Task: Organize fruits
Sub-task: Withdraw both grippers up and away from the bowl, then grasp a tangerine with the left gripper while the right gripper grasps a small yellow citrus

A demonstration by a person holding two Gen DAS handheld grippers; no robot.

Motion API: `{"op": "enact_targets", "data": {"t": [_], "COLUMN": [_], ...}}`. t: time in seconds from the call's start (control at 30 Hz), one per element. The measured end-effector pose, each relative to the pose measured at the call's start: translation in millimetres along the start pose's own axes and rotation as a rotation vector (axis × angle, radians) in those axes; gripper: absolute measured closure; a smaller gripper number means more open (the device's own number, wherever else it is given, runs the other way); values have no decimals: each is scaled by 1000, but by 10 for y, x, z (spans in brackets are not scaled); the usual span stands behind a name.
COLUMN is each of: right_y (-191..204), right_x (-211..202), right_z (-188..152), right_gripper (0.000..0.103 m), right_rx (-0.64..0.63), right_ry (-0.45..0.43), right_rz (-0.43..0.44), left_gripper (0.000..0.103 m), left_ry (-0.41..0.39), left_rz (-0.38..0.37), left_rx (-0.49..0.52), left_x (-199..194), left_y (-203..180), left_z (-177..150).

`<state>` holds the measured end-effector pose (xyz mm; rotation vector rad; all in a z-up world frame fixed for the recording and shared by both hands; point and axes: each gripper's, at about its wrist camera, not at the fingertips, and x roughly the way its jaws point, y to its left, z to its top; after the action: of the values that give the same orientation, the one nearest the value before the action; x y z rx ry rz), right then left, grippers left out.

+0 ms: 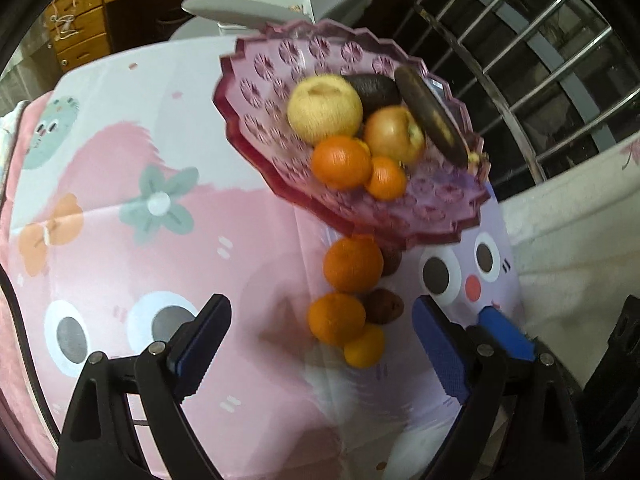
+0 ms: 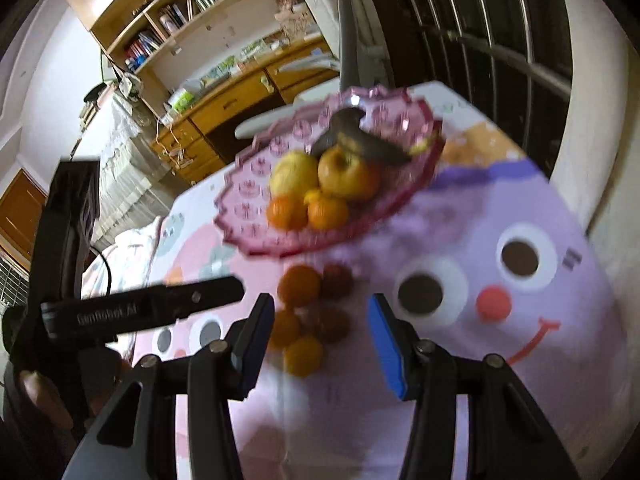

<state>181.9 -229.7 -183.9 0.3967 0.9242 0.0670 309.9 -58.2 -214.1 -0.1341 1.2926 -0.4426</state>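
Left wrist view: left tool spread wide above the cartoon-printed cloth on the counter, nothing between the blue pads; pink scalloped fruit plate tilted in frame, holding a pale yellow apple, a golden apple, two oranges, an avocado and a darkened banana; just below the plate's near rim, loose on the cloth, three oranges clustered with two brown round fruits. Right wrist view: right tool parted, empty, aimed at the same loose cluster in front of the plate; apples and oranges inside the plate, banana at its far side; left of the plate, the other black handle; much blurred.
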Motion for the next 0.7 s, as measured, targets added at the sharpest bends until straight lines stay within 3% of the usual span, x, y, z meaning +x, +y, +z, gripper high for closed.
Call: {"op": "enact_targets", "data": {"t": [0.37, 0.7], "right_y": [156, 377], "right_x": [248, 459], "right_z": [-449, -610], "right_gripper": [53, 53], "right_rx": [-87, -273], "right_ry": [45, 54], "right_rz": [-32, -123], "left_gripper": [20, 42], "left_ry": [84, 130], "left_rz": [-23, -10], "left_rx": [37, 43], "left_x": [336, 495], "left_y": [-12, -59], "left_z": [-92, -77]}}
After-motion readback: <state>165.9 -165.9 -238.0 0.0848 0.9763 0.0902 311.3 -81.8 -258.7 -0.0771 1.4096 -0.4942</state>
